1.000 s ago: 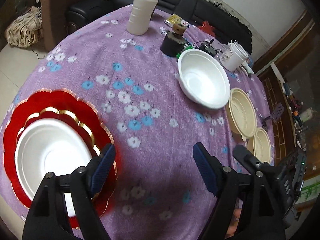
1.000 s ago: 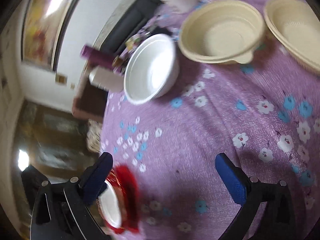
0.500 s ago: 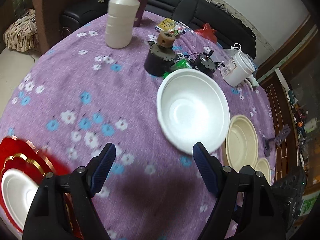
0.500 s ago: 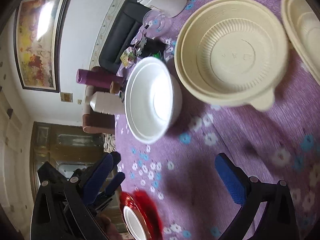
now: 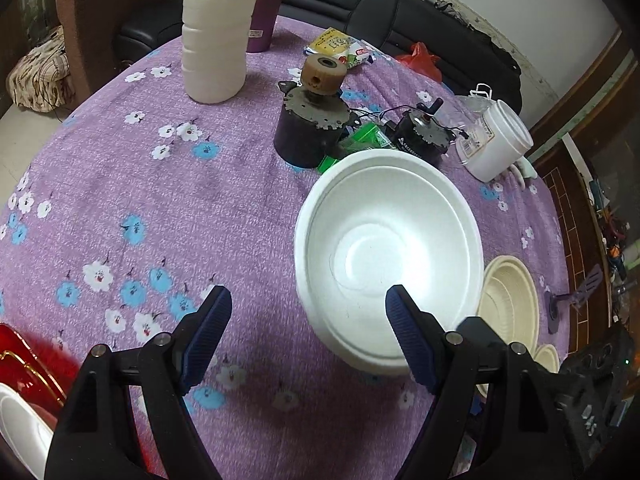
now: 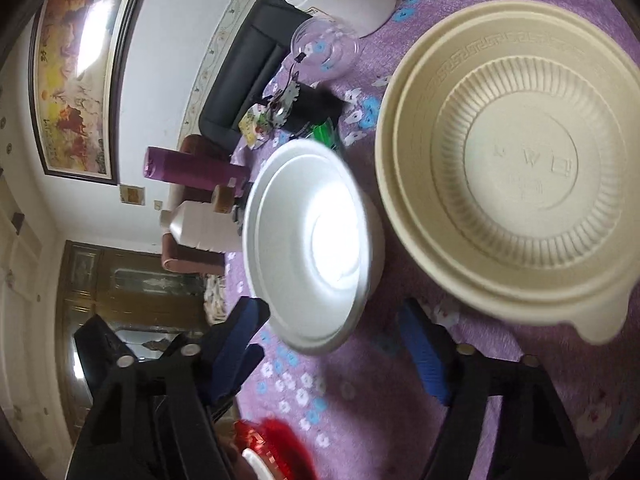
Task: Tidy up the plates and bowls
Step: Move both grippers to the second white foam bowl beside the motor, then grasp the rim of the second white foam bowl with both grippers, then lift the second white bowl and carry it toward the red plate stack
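Note:
A white foam bowl [image 5: 386, 256] sits on the purple flowered tablecloth [image 5: 160, 208]. My left gripper [image 5: 308, 334] is open; its right finger reaches the bowl's near rim. The bowl also shows in the right wrist view [image 6: 310, 246]. My right gripper [image 6: 334, 354] is open just below that bowl. A cream bowl [image 6: 516, 168] lies beside it, also in the left wrist view [image 5: 508, 312]. A red plate [image 5: 24, 364] with a white bowl [image 5: 20, 432] on it sits at the lower left and shows in the right wrist view [image 6: 280, 456].
A white bottle [image 5: 214, 36], a purple flask [image 5: 264, 4], two small motors [image 5: 314, 120], a green packet [image 5: 360, 142] and a white tub [image 5: 496, 140] stand behind the foam bowl. A second small cream bowl [image 5: 548, 356] lies at the right edge.
Both grippers have moved toward the white foam bowl, which now looks larger in both views. The red plate has slid toward the frame edges. Both stay open.

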